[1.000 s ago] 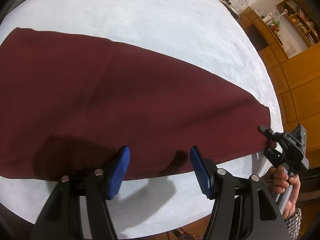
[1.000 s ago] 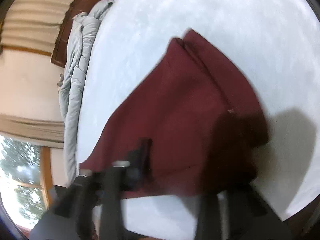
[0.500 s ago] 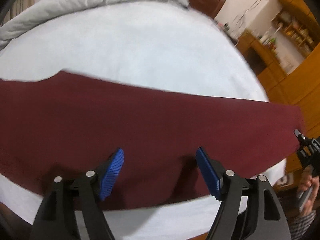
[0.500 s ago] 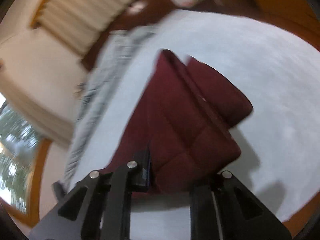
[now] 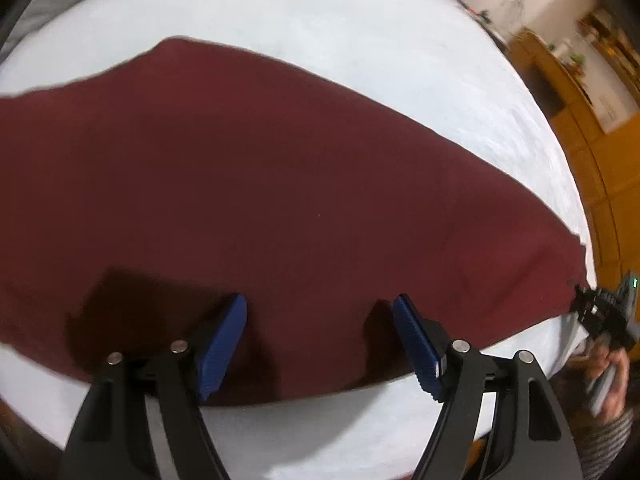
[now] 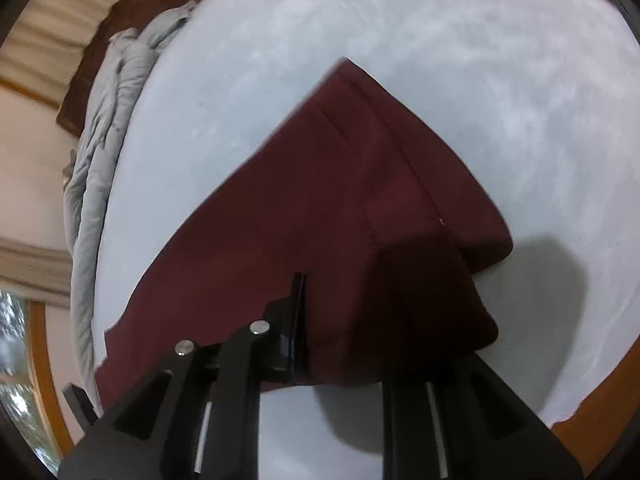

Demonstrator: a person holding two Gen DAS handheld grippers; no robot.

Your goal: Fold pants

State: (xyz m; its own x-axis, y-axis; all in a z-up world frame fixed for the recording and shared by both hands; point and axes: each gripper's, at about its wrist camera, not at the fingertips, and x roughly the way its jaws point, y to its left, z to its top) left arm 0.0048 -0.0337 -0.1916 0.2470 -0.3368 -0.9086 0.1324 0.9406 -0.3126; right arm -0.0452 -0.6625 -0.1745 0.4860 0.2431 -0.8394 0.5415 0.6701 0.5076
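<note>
You have one pair of maroon pants lying flat on the white bed. Your left gripper hovers over their near edge, its jaws just opened wide with nothing clamped. Your right gripper has its jaws clamped together on the pants' corner. One grey duvet lies bunched along the bed's far side.

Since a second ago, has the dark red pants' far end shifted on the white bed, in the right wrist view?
Cannot tell: the dark red pants lie much as before beside the grey quilt, but the camera itself swung. The right claw stays shut on the fabric.
</note>
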